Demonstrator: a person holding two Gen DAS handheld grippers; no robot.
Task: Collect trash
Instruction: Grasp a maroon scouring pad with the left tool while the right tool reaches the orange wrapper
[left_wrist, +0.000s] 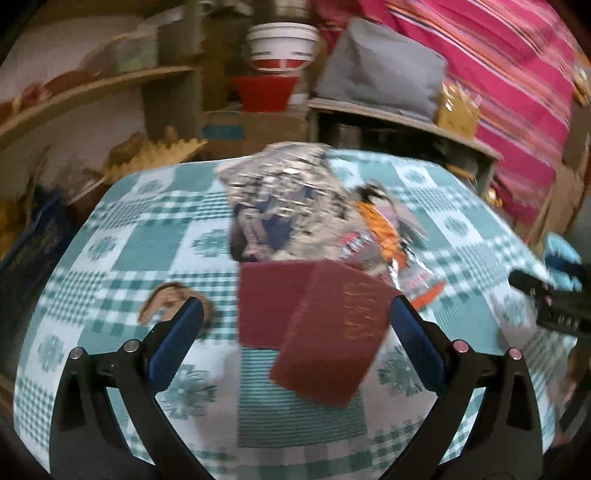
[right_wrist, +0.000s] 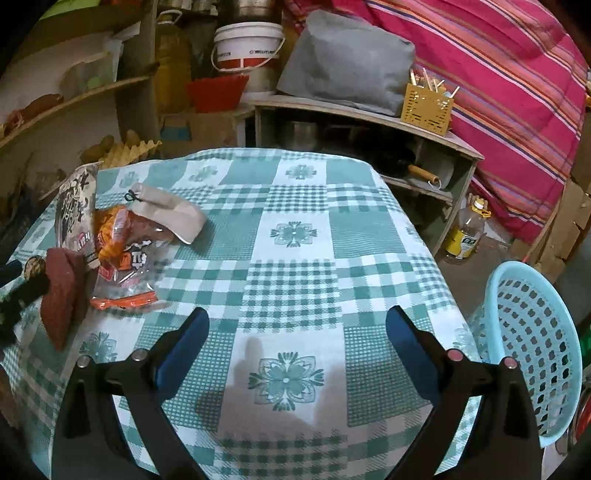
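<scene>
Left gripper (left_wrist: 297, 325): spread wide, holding nothing, maroon carton (left_wrist: 332, 332) between its fingers.
Right gripper (right_wrist: 297, 332): spread wide over bare checked tablecloth (right_wrist: 295, 258).
Trash: orange wrapper (right_wrist: 125, 266) and silvery bag (left_wrist: 280, 192) behind the carton.
Blue basket (right_wrist: 532, 332): beside the table's right edge.

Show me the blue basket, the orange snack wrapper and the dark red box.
blue basket (right_wrist: 532, 332), right wrist view, perforated wall.
orange snack wrapper (right_wrist: 122, 258), right wrist view, middle.
dark red box (left_wrist: 332, 332), left wrist view, top face.
</scene>
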